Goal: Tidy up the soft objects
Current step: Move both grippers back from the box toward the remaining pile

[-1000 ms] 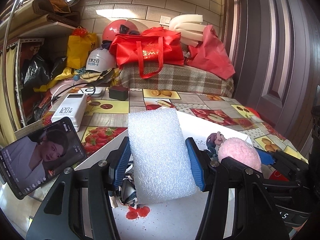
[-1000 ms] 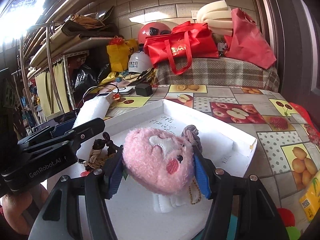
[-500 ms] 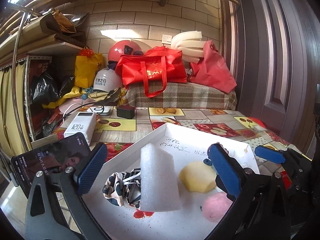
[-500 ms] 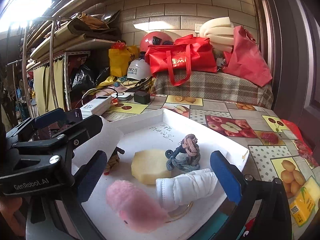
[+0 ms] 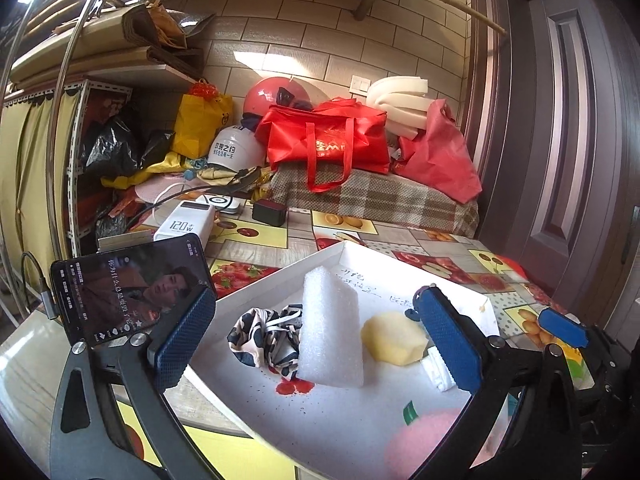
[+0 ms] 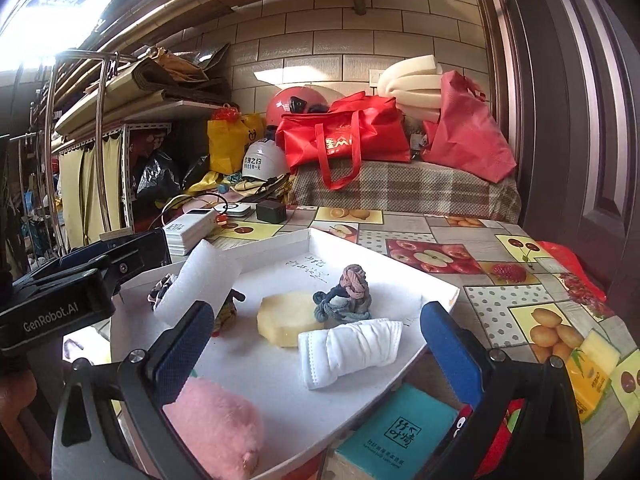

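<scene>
Both grippers stand wide open and hold nothing. The left gripper (image 5: 320,344) frames a white foam block (image 5: 330,340) standing between its fingers, untouched, in the white tray (image 5: 280,280). A patterned cloth (image 5: 266,334) lies beside the block. A pink plush toy (image 6: 216,428) lies by the left finger of the right gripper (image 6: 316,346); beyond its fingers lie a folded mask (image 6: 352,348), a yellow sponge (image 6: 286,320) and a knotted rope (image 6: 346,294).

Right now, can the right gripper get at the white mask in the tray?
Probably yes. The right gripper is open and the mask lies straight ahead between its fingers, uncovered. The yellow sponge and the knotted cords touch it on the far side only.
</scene>
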Demonstrator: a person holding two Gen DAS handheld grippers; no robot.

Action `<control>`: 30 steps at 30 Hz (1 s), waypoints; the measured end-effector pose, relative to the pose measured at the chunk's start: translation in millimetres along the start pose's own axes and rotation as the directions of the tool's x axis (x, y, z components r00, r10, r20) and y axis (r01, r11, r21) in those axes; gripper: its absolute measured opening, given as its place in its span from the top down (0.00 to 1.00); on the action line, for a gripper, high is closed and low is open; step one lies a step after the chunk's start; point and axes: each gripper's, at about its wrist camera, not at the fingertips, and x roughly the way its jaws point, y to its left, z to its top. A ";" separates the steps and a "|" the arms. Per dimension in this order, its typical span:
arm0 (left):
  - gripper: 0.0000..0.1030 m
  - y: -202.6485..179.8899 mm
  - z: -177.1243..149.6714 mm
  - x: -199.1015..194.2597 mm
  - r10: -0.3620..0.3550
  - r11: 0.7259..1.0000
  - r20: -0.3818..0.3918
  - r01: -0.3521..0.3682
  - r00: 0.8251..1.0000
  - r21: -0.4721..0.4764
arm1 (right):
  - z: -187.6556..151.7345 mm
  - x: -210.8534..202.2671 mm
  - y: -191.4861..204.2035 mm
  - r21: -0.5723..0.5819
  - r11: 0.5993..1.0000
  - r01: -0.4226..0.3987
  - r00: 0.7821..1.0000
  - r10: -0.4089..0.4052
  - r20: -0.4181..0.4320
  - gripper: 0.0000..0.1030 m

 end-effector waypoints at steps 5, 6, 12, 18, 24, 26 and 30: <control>0.00 -26.0 -6.7 -10.3 -0.036 0.996 -0.016 0.037 0.999 0.084 | -10.7 -30.2 -26.4 0.023 1.000 -0.013 1.000 0.013 0.019 0.00; 0.00 -32.0 -7.6 -12.3 -0.042 0.993 -0.014 0.043 0.999 0.108 | -12.7 -34.5 -39.0 0.040 0.999 0.002 1.000 -0.002 0.013 0.00; 0.00 -62.5 -16.0 -17.5 -0.125 0.970 -0.049 0.133 0.991 0.202 | -18.9 -32.4 -127.4 0.162 0.978 0.132 0.990 -0.121 -0.080 0.00; 0.00 -62.2 -14.9 -17.2 -0.140 0.972 -0.057 0.148 0.989 0.184 | -15.1 30.3 -151.6 0.098 0.980 0.175 0.946 -0.140 -0.293 0.00; 0.00 -56.0 -13.4 -15.1 -0.139 0.977 -0.062 0.147 0.988 0.155 | -28.0 81.6 -124.9 0.076 0.991 -0.111 0.860 0.134 -0.493 0.01; 0.00 -55.8 -13.4 -15.1 -0.139 0.976 -0.061 0.147 0.988 0.159 | -32.6 75.7 -103.7 0.029 0.967 -0.251 0.832 0.231 -0.504 0.02; 0.00 -55.9 -14.2 -16.9 -0.149 0.973 -0.056 0.157 0.987 0.170 | -45.7 48.6 -60.9 -0.084 0.892 -0.445 0.773 0.336 -0.538 0.02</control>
